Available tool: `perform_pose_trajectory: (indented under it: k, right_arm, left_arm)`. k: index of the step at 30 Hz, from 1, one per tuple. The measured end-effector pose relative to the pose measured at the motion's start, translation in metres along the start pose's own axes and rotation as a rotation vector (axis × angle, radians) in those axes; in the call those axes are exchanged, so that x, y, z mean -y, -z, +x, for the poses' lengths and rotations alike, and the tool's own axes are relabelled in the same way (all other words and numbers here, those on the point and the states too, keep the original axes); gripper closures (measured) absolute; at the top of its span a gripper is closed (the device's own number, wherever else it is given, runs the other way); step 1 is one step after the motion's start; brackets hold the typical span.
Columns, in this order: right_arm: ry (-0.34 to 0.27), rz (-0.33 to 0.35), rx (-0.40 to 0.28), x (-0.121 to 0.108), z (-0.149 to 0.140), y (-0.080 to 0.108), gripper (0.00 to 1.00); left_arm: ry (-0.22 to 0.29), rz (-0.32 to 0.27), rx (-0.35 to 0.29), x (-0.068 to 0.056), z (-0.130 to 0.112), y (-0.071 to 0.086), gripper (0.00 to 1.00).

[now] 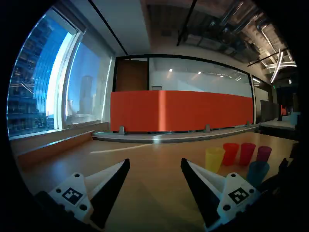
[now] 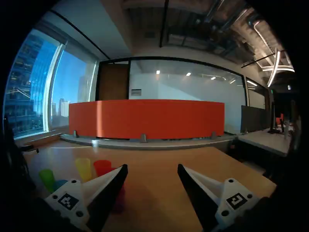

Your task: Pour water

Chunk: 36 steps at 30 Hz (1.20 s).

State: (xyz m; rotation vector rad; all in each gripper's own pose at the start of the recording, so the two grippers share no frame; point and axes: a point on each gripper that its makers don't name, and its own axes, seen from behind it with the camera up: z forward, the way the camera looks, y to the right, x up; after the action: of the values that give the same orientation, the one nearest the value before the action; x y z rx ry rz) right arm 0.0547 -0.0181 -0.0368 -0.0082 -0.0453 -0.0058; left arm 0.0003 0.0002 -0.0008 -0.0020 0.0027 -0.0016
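Note:
In the left gripper view, my left gripper [image 1: 155, 160] stands open over the wooden table [image 1: 154, 193] with nothing between its fingers. To its right stand a yellow cup [image 1: 214, 158], an orange-red cup [image 1: 230, 153], a crimson cup [image 1: 247, 153], a purple cup [image 1: 264, 153] and, nearer, a blue cup [image 1: 257, 172]. In the right gripper view, my right gripper [image 2: 152, 167] is also open and holds nothing. Left of it are a green cup [image 2: 47, 179], a blue cup [image 2: 60, 184], a yellow cup [image 2: 84, 168] and an orange-red cup [image 2: 102, 167]. A reddish cup [image 2: 119, 198] is partly hidden behind the left finger.
An orange partition [image 1: 181, 110] runs along the table's far edge, with a glass wall behind it. Large windows [image 1: 46, 92] and a wooden ledge line the left side. Another desk [image 2: 266, 141] stands to the right, past the table's edge.

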Motion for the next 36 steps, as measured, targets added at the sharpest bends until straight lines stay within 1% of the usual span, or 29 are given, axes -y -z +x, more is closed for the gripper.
perform_pose_trajectory:
  k: [12, 21, 27, 33, 36]
  right_arm:
    - [0.005, -0.001, -0.022, -0.002, 0.005, 0.002, 0.0]
    - [0.032, -0.003, -0.06, -0.007, 0.008, 0.002, 0.0]
    - [0.035, 0.006, -0.092, -0.006, 0.01, -0.004, 0.0]
    - [0.037, -0.005, -0.14, -0.006, 0.013, -0.013, 0.0]
    - [0.034, 0.004, -0.151, -0.003, 0.01, -0.017, 0.0]
  left_arm:
    - [-0.001, -0.002, 0.003, 0.0, 0.001, 0.0, 0.02]
    - [-0.002, -0.002, 0.003, 0.0, 0.0, -0.001, 0.02]
    - [-0.002, -0.002, 0.003, 0.0, 0.0, -0.001, 0.02]
    - [-0.001, -0.002, 0.003, 0.0, 0.0, -0.001, 0.02]
    - [-0.001, -0.002, 0.003, 0.0, 0.0, -0.001, 0.02]
